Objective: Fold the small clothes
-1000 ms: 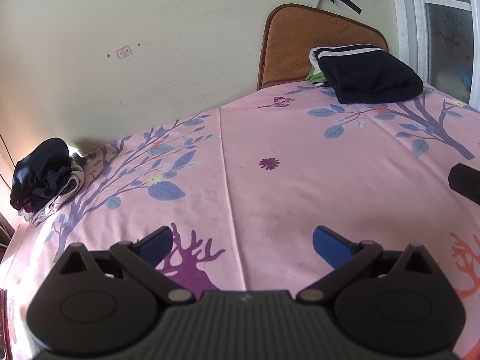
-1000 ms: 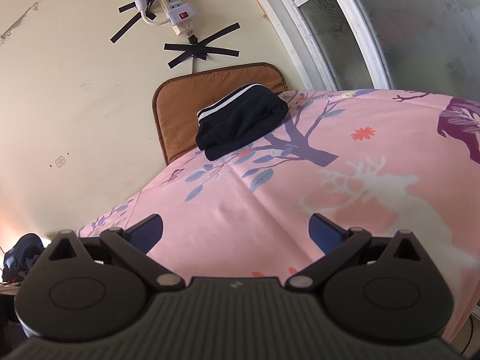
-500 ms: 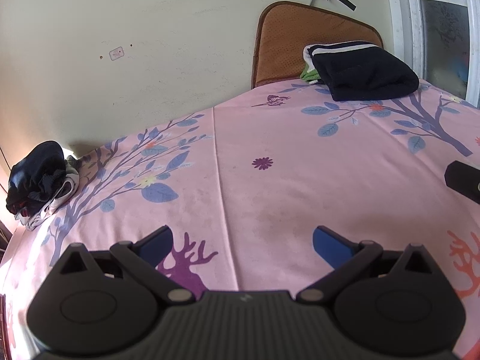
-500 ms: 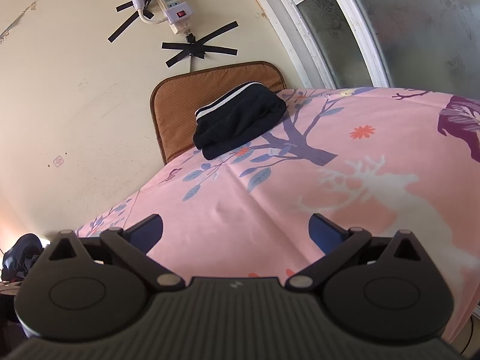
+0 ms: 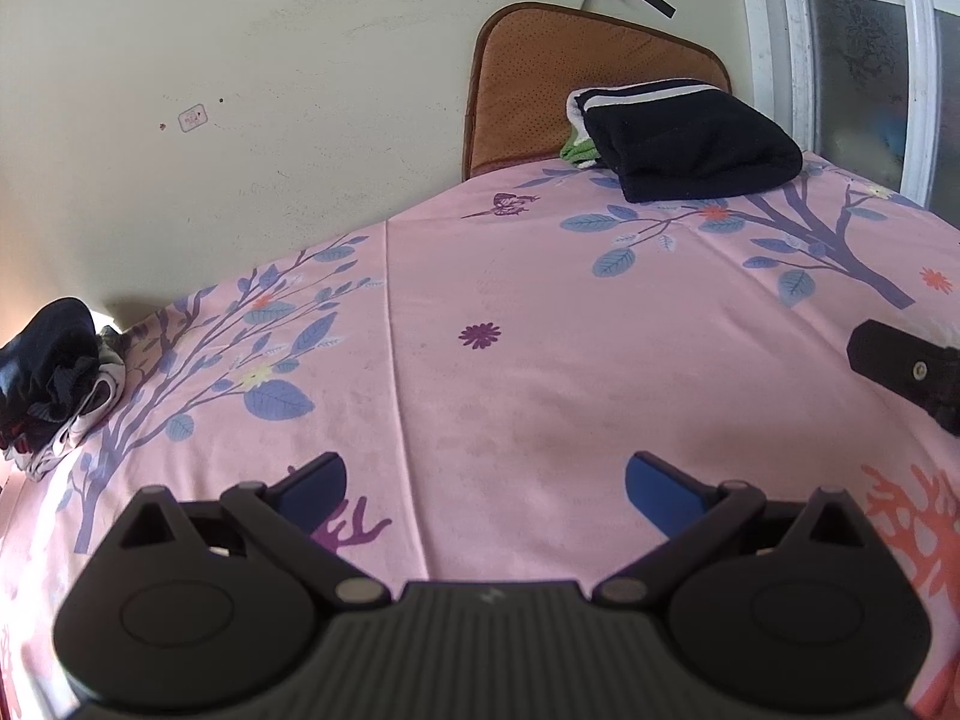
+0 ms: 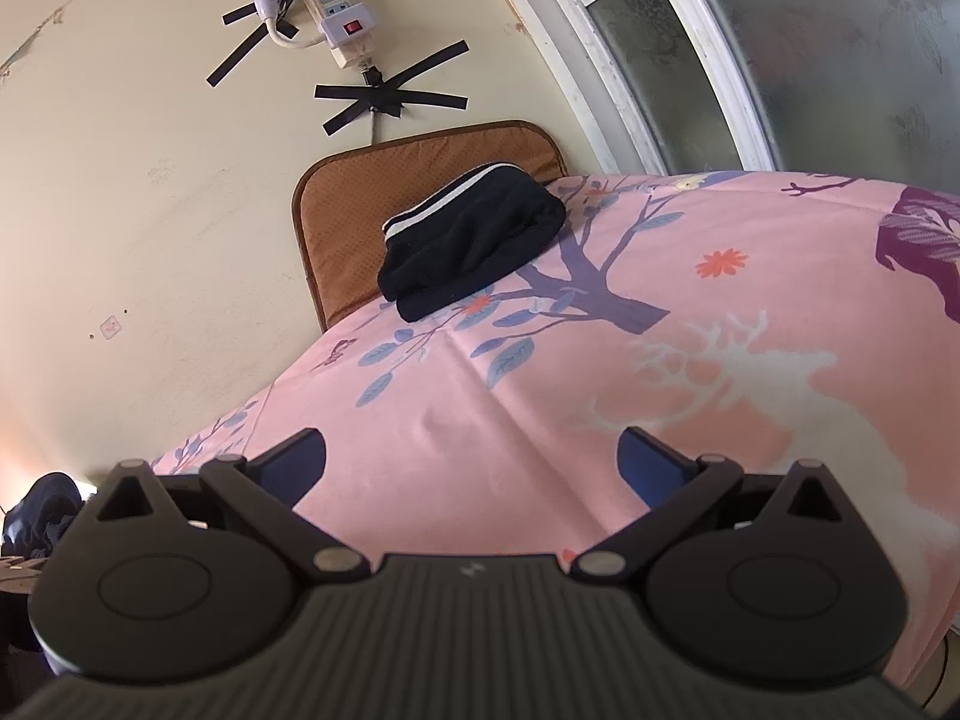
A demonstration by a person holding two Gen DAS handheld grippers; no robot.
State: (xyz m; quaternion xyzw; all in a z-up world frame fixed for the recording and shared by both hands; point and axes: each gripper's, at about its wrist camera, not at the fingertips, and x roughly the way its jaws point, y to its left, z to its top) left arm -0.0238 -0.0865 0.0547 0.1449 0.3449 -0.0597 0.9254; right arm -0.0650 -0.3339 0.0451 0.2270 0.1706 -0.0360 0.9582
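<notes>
Unfolded heap (image 5: 51,384) lies at the sheet's (image 5: 540,360) far left edge, by the wall. Soft, light, limp; should bunch, so pinch one hem or waistband. Folded stack (image 5: 690,138) at far right. Left gripper (image 5: 483,483) and right gripper (image 6: 471,459): jaws wide, empty.

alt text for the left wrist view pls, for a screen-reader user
The open, empty left gripper hovers over a pink floral bedsheet. A crumpled pile of dark clothes lies at far left, and a folded black garment rests at the back against a brown cushion.
</notes>
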